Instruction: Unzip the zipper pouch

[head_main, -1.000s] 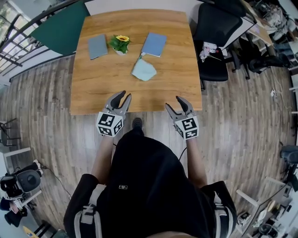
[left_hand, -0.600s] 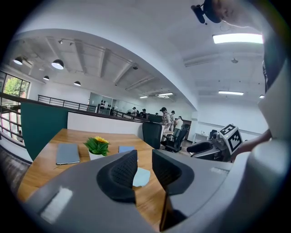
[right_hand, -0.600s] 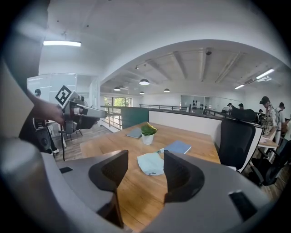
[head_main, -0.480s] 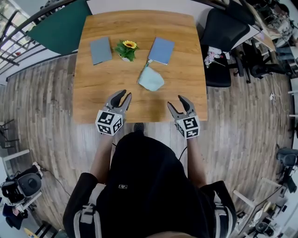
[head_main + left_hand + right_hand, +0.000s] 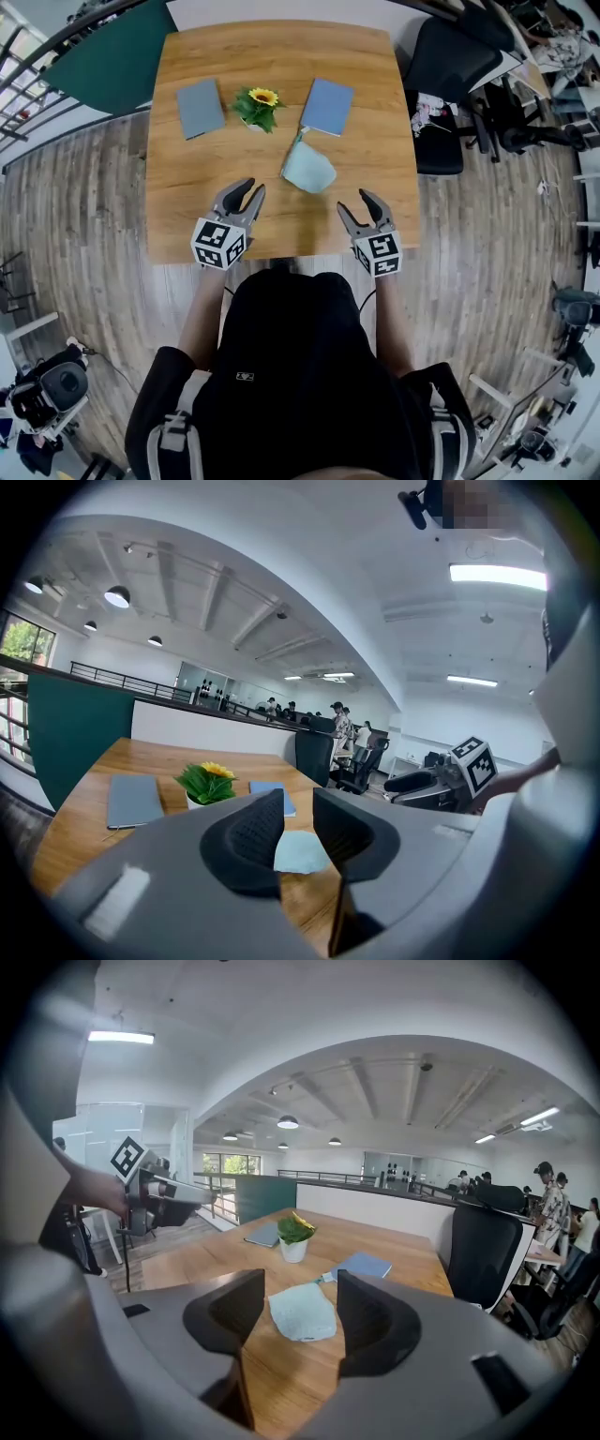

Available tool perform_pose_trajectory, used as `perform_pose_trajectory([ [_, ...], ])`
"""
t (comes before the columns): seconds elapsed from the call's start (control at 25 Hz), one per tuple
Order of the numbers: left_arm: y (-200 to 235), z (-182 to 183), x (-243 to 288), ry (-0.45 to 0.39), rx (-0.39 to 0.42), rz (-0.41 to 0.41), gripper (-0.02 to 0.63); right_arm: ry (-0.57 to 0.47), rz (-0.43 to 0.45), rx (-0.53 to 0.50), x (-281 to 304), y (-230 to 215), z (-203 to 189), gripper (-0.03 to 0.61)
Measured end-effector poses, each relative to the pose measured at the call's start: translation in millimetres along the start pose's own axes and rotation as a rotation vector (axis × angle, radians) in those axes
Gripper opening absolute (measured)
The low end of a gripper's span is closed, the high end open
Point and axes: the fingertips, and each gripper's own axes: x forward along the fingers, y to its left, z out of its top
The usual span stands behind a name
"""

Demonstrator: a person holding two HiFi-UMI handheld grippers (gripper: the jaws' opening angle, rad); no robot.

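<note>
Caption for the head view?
Left gripper (empty jaws open, just narrowing) and open right gripper at table edge, short of zipper pouch.

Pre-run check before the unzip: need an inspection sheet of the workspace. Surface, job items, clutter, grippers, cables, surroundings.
Surface: wooden table, no spills seen.
Job's things: light blue zipper pouch lying flat mid-table; zip state too small to tell.
Clutter: grey notebook, potted sunflower and blue notebook, all beyond the pouch.
Grippers: left gripper open, jaws have just been closing slightly, nothing between them; right gripper open, empty; both short of the pouch.
Cables: nothing seen on the table.
Surroundings: wood floor, black office chair at right, green partition.
</note>
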Motion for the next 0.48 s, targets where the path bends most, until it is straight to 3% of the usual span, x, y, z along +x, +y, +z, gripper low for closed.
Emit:
perform_pose_trajectory([
  [0.48,2.4,-30.0,-3.8,0.042,-0.072,-0.019,0.097,0.063,0.074,-0.061,22.8,23.4,-9.9,0.244],
])
